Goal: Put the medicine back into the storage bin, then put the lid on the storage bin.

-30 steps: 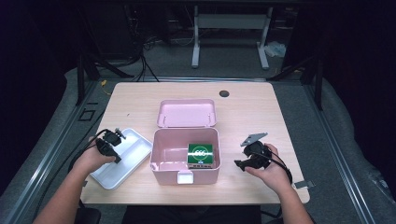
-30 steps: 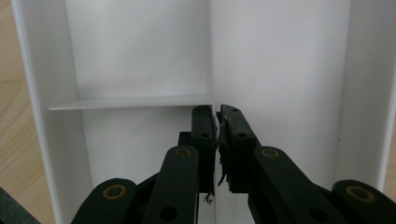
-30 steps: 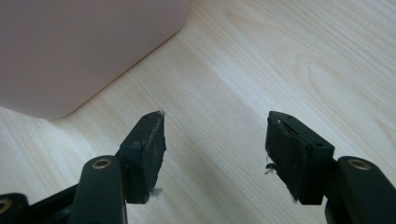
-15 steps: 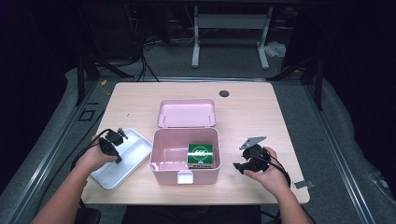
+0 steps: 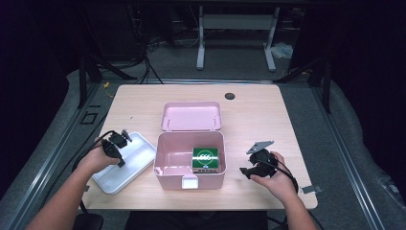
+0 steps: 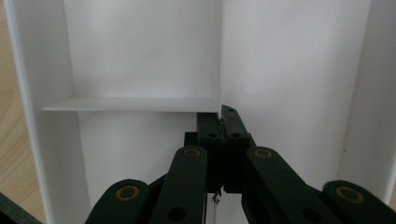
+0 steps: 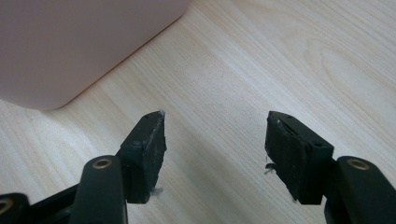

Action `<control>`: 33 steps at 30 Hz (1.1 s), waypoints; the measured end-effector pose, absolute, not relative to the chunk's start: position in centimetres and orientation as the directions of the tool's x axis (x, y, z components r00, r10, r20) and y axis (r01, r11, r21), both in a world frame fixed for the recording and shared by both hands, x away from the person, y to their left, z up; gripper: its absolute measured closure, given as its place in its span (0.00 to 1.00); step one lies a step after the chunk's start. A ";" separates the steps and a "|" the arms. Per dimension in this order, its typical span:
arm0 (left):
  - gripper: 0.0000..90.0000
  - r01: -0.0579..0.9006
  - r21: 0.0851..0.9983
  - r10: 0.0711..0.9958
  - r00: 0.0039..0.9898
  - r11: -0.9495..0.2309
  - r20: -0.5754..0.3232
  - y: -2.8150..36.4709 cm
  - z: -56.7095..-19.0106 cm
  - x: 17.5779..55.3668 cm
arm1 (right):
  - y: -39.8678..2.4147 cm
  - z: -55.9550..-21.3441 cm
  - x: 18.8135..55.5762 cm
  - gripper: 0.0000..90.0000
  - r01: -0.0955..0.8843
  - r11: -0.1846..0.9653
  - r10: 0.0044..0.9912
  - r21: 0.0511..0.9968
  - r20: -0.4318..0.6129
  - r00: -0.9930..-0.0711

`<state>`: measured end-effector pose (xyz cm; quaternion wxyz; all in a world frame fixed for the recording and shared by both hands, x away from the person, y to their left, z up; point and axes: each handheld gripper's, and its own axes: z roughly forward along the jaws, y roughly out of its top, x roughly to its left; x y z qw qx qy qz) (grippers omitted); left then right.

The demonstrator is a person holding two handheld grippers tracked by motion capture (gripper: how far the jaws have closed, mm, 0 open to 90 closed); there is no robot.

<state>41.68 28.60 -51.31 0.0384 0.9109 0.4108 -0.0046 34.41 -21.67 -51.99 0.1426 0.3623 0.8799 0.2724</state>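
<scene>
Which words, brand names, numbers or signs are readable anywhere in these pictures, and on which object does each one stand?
No text can be read with certainty.
Green packet inside the pink box: a white round emblem and small print below it, too small and blurred to read.
White tab on the front of the pink box: no readable text.
White tray, pink lid, wooden table: no text.

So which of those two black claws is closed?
The left gripper, over the white tray: its jaws are pressed together on the tray's thin divider. The right gripper by the pink box gapes open.
</scene>
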 end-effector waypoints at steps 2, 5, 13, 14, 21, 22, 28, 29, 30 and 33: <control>0.99 0.744 0.073 0.743 0.668 -0.664 -0.039 28.6 -50.4 41.7 | -21.7 -52.0 34.4 0.42 0.561 0.588 0.714 0.583 -0.049 -0.698; 0.99 0.738 0.078 0.738 0.674 -0.670 -0.032 28.7 -49.1 41.7 | -21.7 -52.0 34.4 0.42 0.560 0.589 0.715 0.583 -0.054 -0.697; 0.99 0.743 0.102 0.745 0.667 -0.662 -0.023 29.3 -46.2 41.7 | -21.9 -52.1 34.3 0.42 0.564 0.586 0.719 0.582 -0.053 -0.693; 0.99 0.743 0.100 0.745 0.667 -0.662 -0.020 29.3 -45.9 41.7 | -21.9 -52.1 34.4 0.42 0.562 0.588 0.718 0.581 -0.055 -0.694; 0.99 0.733 0.115 0.736 0.676 -0.670 -0.018 29.5 -43.9 41.6 | -22.0 -52.2 34.4 0.42 0.564 0.587 0.719 0.581 -0.053 -0.693; 0.99 0.733 0.119 0.737 0.676 -0.669 -0.018 29.4 -43.6 41.5 | -22.0 -52.2 34.4 0.42 0.565 0.587 0.719 0.580 -0.054 -0.693; 0.99 0.725 0.141 0.730 0.683 -0.674 -0.021 29.2 -42.2 41.5 | -22.0 -52.2 34.3 0.42 0.564 0.586 0.720 0.581 -0.054 -0.692; 0.99 0.722 0.145 0.727 0.686 -0.677 -0.019 29.1 -42.0 41.5 | -22.0 -52.1 34.3 0.42 0.562 0.588 0.719 0.582 -0.058 -0.692; 0.99 0.721 0.148 0.727 0.687 -0.677 -0.021 29.1 -41.8 41.5 | -22.0 -52.1 34.3 0.42 0.562 0.587 0.720 0.582 -0.058 -0.692; 0.99 0.714 0.151 0.721 0.693 -0.683 -0.013 28.9 -41.0 41.5 | -22.0 -52.2 34.4 0.42 0.565 0.586 0.721 0.581 -0.056 -0.691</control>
